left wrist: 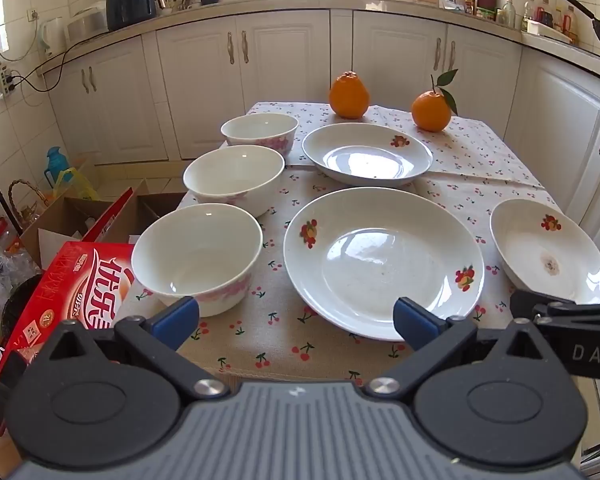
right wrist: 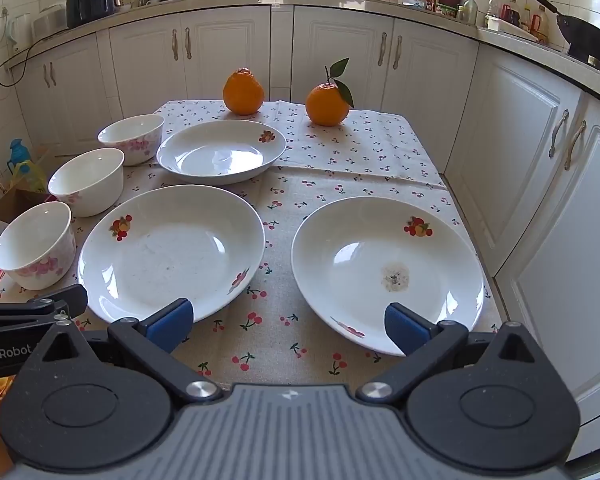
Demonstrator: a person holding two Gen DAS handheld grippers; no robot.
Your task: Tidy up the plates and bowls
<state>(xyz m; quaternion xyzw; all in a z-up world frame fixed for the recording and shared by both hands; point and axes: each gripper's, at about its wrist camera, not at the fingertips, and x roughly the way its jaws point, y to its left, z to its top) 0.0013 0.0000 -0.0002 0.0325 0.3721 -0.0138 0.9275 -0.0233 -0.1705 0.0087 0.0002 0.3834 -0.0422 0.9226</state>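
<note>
Three white glazed bowls with pink blossoms (left wrist: 198, 254) line the table's left edge (left wrist: 188, 200); three fruit-printed white plates (right wrist: 172, 252) beside. My left claw (left wrist: 296, 320) and right claw (right wrist: 288, 326) spread, empty.

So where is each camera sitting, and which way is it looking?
Left wrist: sits on the left gripper, looking down across the table at three bowls and the middle plate; its open jaws and the right gripper's tip show.
Right wrist: sits on the right gripper, facing the stained plate; its open jaws and the left gripper's tip show.
Shared: all the dishes and two oranges.
</note>
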